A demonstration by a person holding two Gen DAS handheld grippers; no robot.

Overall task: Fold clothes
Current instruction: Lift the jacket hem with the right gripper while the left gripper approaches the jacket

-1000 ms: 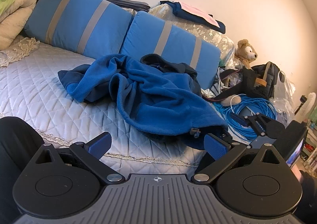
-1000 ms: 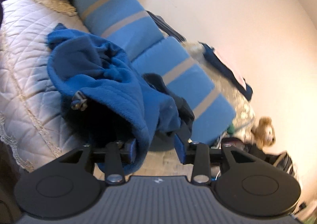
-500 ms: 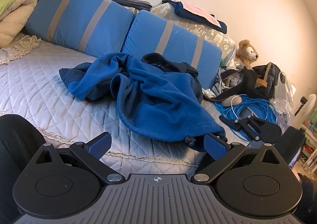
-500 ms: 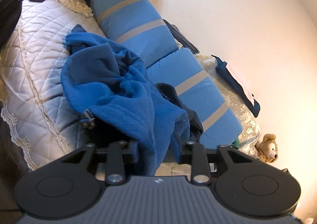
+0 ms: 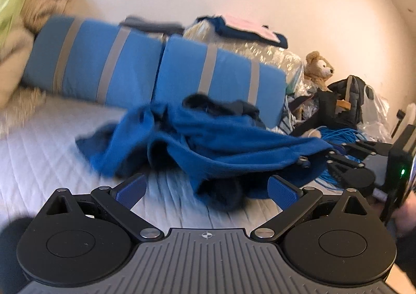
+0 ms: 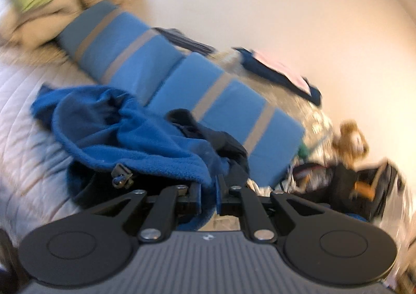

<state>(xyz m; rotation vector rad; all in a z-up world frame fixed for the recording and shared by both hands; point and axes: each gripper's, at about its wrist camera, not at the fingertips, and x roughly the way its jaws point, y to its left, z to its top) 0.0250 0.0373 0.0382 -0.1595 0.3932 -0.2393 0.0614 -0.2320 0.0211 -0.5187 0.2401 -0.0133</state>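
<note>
A crumpled blue fleece garment [image 5: 208, 143] with a dark lining lies on the quilted white bed [image 5: 39, 153]. My left gripper [image 5: 206, 188] is open and empty, just in front of the fleece's near edge. My right gripper [image 6: 208, 191] is shut on the fleece's hem [image 6: 182, 164] and holds that edge stretched off the bed. It shows from the side in the left wrist view [image 5: 338, 161]. A black cord toggle [image 6: 121, 175] hangs from the hem.
Two blue cushions with grey stripes [image 5: 161, 70] lean against the wall behind the fleece. Beige and green bedding [image 5: 18, 21] is piled at the left. A teddy bear [image 5: 318, 69], black bags [image 5: 340, 107] and a coil of blue cable [image 5: 340, 135] crowd the right.
My right gripper has closed on the fleece hem and pulled it out to the right, so the fabric stretches flatter. The left gripper has moved closer and lower towards the fleece, staying open.
</note>
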